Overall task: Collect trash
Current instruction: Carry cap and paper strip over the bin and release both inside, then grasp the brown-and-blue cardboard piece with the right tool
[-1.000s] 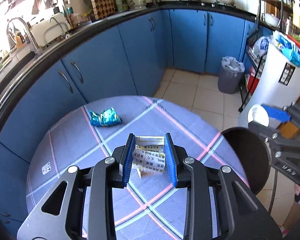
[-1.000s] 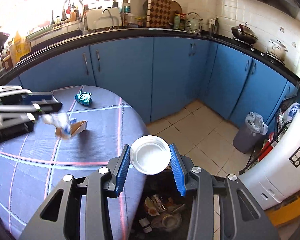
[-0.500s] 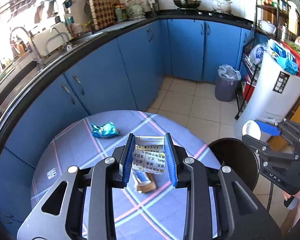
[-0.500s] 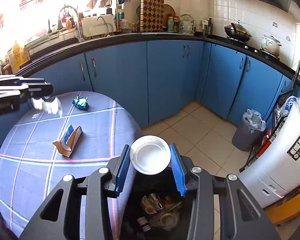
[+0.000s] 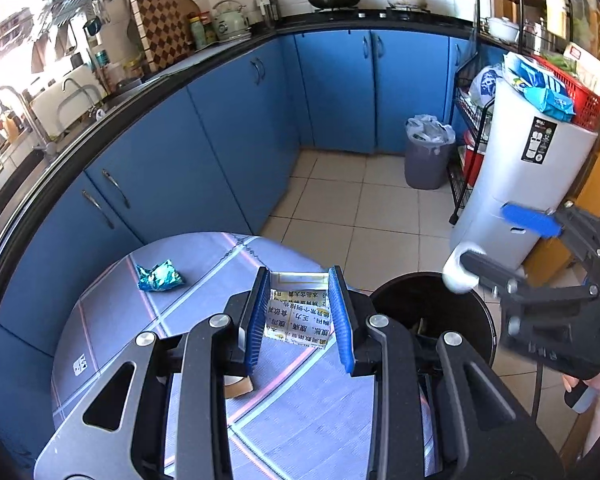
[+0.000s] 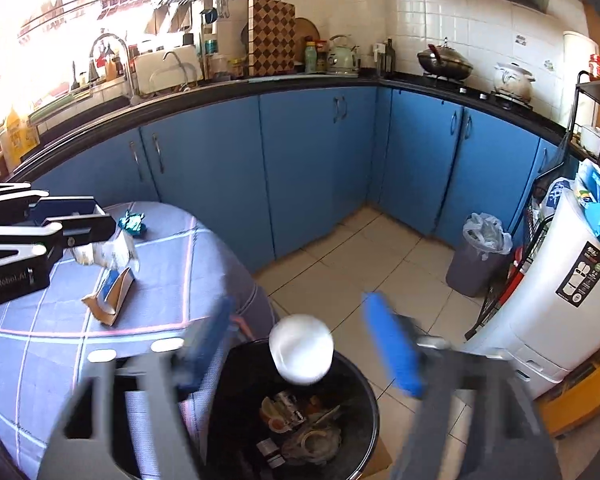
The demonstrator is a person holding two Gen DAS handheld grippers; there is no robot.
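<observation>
Right gripper (image 6: 306, 354): jaws, a second ago clamped on the white plastic lid (image 6: 301, 354), are opening; the lid hangs free between the spread blue pads, untouched, directly above the black trash bin (image 6: 364, 396), which already holds food scraps and wrappers. Left gripper (image 5: 300, 314): unchanged, narrow jaws pinched on a printed paper carton (image 5: 298, 316), now lifted off the table. Round table (image 6: 100, 344): blue checked cloth with pink and white lines; carries a torn brown-and-blue box (image 6: 110, 296) and a crumpled teal foil wrapper (image 5: 159, 276). Room: kitchen, blue cabinets (image 5: 220, 128), black countertop, beige tiled floor, grey bagged bin (image 5: 428, 152), white appliance (image 5: 536, 168).
</observation>
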